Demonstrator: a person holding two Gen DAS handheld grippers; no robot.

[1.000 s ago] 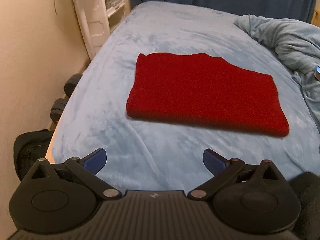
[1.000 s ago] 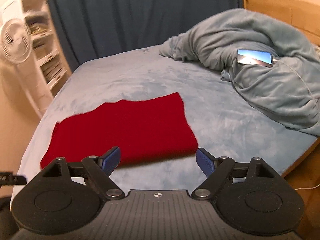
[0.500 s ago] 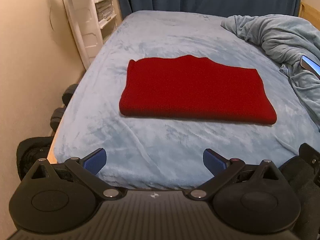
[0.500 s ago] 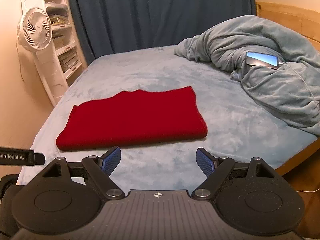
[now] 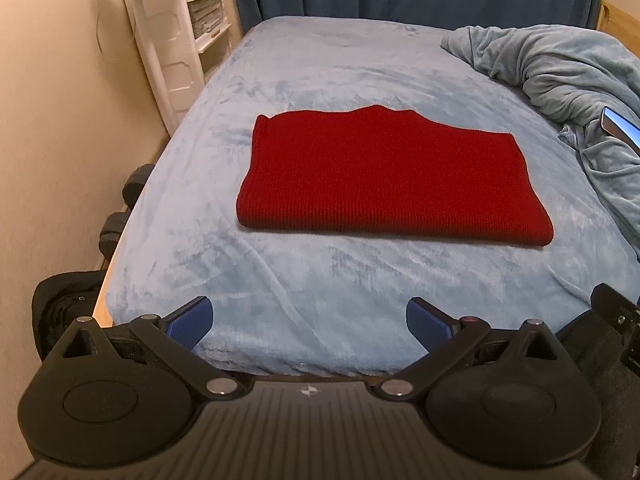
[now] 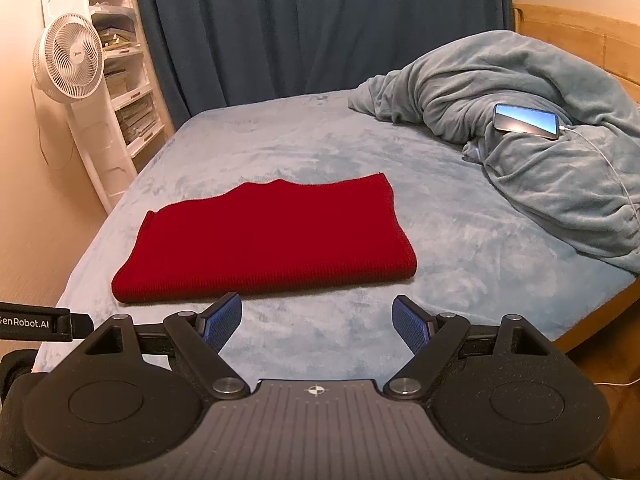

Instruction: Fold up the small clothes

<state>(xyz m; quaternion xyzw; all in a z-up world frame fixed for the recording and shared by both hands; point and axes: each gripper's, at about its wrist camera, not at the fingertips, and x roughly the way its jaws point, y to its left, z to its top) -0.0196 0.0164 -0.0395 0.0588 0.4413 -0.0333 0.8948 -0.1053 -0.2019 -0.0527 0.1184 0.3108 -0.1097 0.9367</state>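
Covering most of both views, the bed [image 5: 304,80] with its pale blue plush sheet carries the task's item: a red knitted garment [image 5: 392,176], lying flat near the middle of the mattress, already doubled into a rough rectangle with a thick rolled fold along its near edge and an uneven, stepped far edge. A rumpled blue blanket [image 6: 540,148] is heaped at the right side, well apart from the garment, with a smartphone [image 6: 526,121] on a charging cable resting on it.

Risks, as judged: the stepped far edge suggests misaligned layers, so a further fold could lock in the skew. The loose knit may stretch or drag across the plush sheet if pinched at one layer only, pulling the stack apart. A wide sweep to the right could snag the cable or tip the phone.

The left hand-held gripper [image 5: 310,318] hangs over the near edge of the bed, tilted downward, released, nothing between its blue pads [image 5: 188,322]. The right hand-held gripper [image 6: 318,322] sits just short of the garment's near edge, angled less steeply, likewise spread wide and empty. Neither touches the cloth.
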